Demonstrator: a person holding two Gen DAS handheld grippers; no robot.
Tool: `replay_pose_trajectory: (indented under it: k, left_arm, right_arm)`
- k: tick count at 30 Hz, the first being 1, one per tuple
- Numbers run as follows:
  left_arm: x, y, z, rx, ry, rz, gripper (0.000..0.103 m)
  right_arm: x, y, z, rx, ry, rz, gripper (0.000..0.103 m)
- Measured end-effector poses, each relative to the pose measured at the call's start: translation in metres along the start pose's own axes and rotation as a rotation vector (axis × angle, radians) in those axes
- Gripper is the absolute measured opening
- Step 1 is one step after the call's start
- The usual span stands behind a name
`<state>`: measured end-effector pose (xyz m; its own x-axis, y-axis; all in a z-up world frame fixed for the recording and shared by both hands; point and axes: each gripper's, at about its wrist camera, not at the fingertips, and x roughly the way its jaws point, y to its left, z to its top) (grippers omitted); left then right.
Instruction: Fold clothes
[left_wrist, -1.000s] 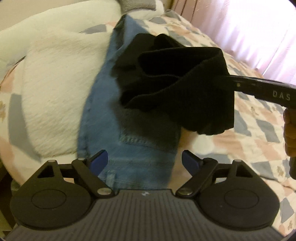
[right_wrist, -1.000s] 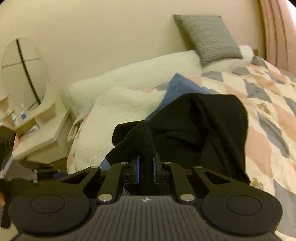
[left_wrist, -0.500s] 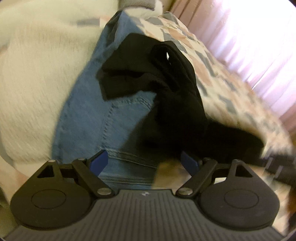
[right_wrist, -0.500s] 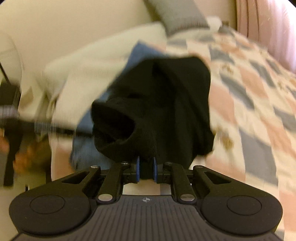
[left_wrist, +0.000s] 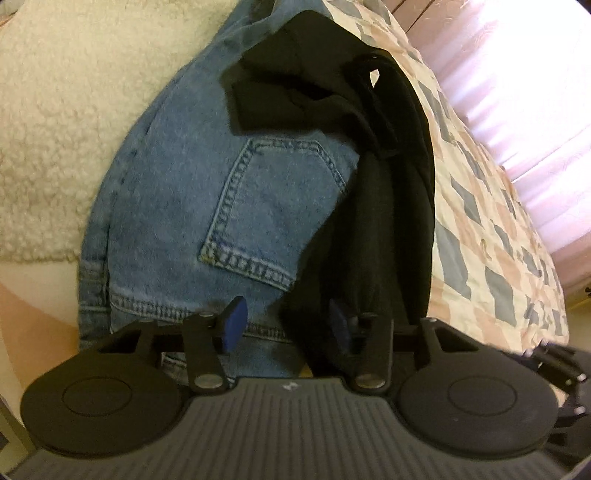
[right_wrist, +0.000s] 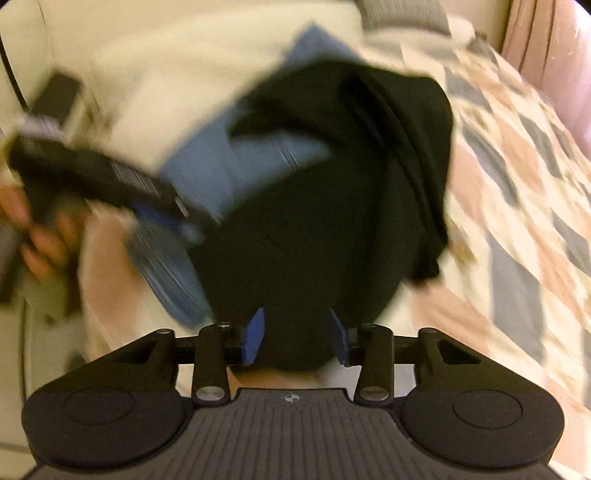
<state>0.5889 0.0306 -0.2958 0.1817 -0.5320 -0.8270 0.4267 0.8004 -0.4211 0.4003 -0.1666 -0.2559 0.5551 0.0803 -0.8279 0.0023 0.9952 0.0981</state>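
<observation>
A black garment (left_wrist: 391, 192) lies crumpled on a bed, draped over the right part of a pair of blue jeans (left_wrist: 207, 206) and spilling onto the patchwork quilt (left_wrist: 491, 236) toward the bed's right side. A cream fleecy blanket (left_wrist: 62, 122) lies just left of the jeans.

The left gripper (left_wrist: 286, 326) has its blue tongs apart, with a hanging fold of the black cloth between them; whether they touch it cannot be told. The right gripper (right_wrist: 295, 336) also has its tongs apart, close over the black cloth, nothing clamped.

The left wrist view shows the jeans' stitched back pocket sharply. The right wrist view is motion-blurred but shows a hand (right_wrist: 40, 236) holding the left gripper at the bed's left edge.

A second ago the right tongs were clamped on the raised garment; now they have let go and it rests on the bed.
</observation>
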Motion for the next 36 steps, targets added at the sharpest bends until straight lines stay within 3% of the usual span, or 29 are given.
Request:
replay_pose_trajectory:
  k: [6, 8, 10, 12, 17, 21, 23, 25, 26, 27, 31, 35, 36]
  left_arm:
    - [-0.016, 0.015, 0.005, -0.042, -0.024, 0.018, 0.042]
    - [-0.02, 0.019, 0.006, -0.045, -0.026, 0.025, 0.042]
    - [-0.018, 0.019, 0.007, -0.045, -0.019, 0.019, 0.042]
    - [-0.015, 0.017, 0.009, -0.039, -0.012, 0.011, 0.042]
    - [0.006, -0.004, 0.013, 0.0, 0.036, -0.076, 0.043]
    - [0.042, -0.025, 0.017, 0.059, 0.112, -0.091, 0.054]
    - [0.046, -0.031, 0.018, 0.106, 0.12, -0.09, 0.054]
    - [0.051, -0.038, 0.02, 0.153, 0.127, -0.09, 0.046]
    - [0.053, -0.042, 0.021, 0.176, 0.131, -0.089, 0.028]
    - [0.055, -0.045, 0.021, 0.2, 0.135, -0.089, 0.018]
    - [0.064, -0.059, 0.025, 0.293, 0.151, -0.087, 0.014]
    - [0.064, -0.063, 0.022, 0.303, 0.141, -0.077, 0.014]
    - [0.064, -0.065, 0.022, 0.306, 0.139, -0.08, 0.014]
  right_arm:
    - [0.049, 0.056, 0.019, -0.12, -0.076, 0.049, 0.053]
    - [0.07, 0.063, 0.018, -0.125, -0.072, 0.009, 0.052]
    - [0.079, 0.052, 0.019, -0.026, -0.043, 0.021, 0.036]
    - [0.077, 0.039, 0.018, 0.054, -0.035, 0.026, 0.028]
    - [0.047, 0.003, 0.013, 0.204, -0.066, 0.022, 0.026]
    - [0.024, -0.025, 0.008, 0.324, -0.091, 0.019, 0.027]
    - [0.012, -0.04, 0.006, 0.384, -0.103, 0.017, 0.027]
    - [0.005, -0.048, 0.002, 0.419, -0.101, 0.016, 0.027]
    - [0.005, -0.049, 0.002, 0.426, -0.087, 0.013, 0.028]
    - [0.006, -0.049, 0.003, 0.433, -0.074, 0.01, 0.029]
    - [0.018, -0.061, 0.016, 0.48, -0.021, 0.005, 0.04]
    - [0.032, -0.079, 0.039, 0.558, 0.006, 0.042, 0.052]
    - [0.036, -0.084, 0.044, 0.586, 0.017, 0.053, 0.062]
